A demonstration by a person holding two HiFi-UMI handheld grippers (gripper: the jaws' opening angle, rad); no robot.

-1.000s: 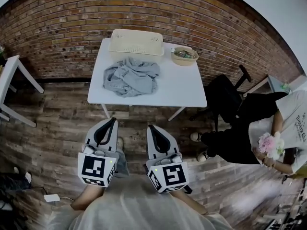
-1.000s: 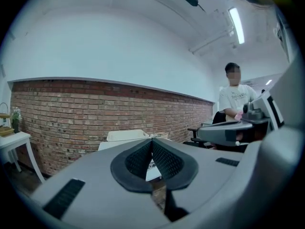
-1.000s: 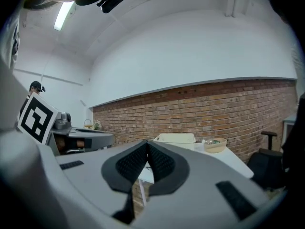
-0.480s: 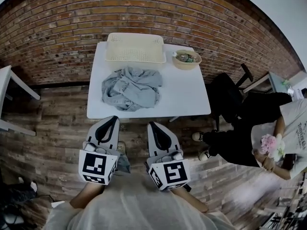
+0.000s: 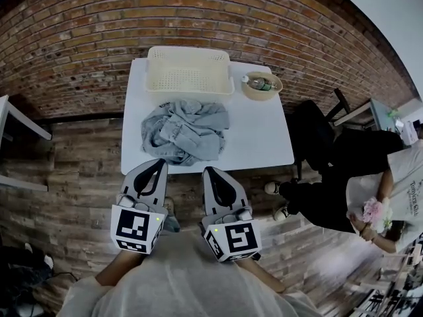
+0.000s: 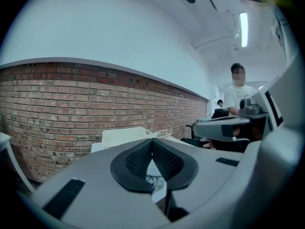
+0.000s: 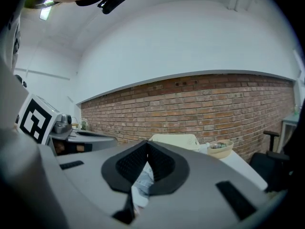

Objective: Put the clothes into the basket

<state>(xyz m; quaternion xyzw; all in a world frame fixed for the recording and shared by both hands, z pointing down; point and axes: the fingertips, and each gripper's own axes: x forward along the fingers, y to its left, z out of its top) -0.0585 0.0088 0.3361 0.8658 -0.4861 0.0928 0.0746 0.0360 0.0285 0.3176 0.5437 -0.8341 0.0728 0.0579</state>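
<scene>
Head view: small table (image 5: 8,105) at far left is cut by the frame edge, only a corner and a leg show. Seated person (image 5: 370,190) at the right edge is cropped too, and the chair (image 5: 310,125) sits half behind their legs. Bowl (image 5: 260,96) contents are too small to call. Right gripper view: clothes (image 7: 142,181) are just a sliver in the gap under the right gripper (image 7: 147,143) tips. Left gripper view: left gripper (image 6: 152,141) body fills the lower half. Basket (image 6: 125,136) is only a strip above it, and the scrap seen through the gap is too small to tell.
</scene>
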